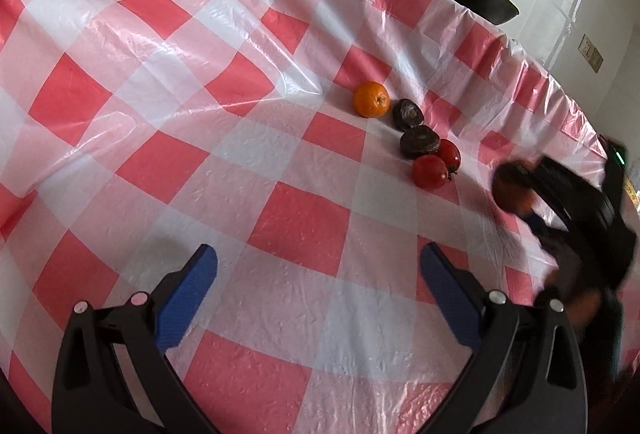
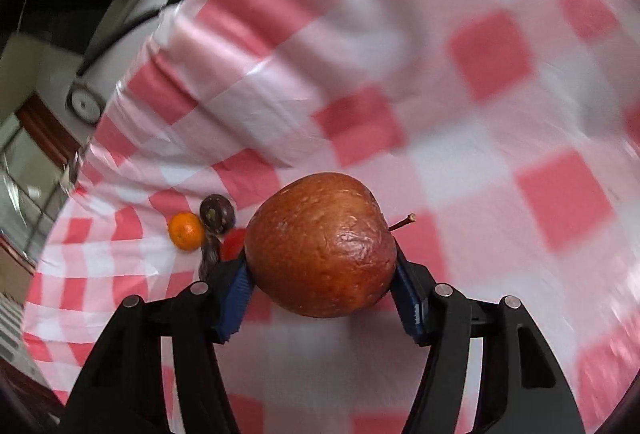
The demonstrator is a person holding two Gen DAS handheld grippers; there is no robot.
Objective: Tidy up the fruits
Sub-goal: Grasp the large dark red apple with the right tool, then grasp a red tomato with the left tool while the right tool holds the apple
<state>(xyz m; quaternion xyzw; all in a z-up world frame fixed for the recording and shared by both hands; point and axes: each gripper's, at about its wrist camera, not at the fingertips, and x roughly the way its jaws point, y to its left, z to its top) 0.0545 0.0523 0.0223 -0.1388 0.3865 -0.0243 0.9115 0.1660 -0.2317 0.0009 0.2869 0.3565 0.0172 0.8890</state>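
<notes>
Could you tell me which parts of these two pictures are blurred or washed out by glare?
Left wrist view: sharp, with glare streaks on the tablecloth; only the right hand-held gripper smears. Right wrist view: the apple is crisp, the cloth behind blurred.

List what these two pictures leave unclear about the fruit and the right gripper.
- Left wrist view: the right gripper and its apple are motion-blurred; the grip cannot be read there.
- Right wrist view: the apple hides most of one tomato and the second entirely.
- Right wrist view: the tablecloth is smeared by motion.
</notes>
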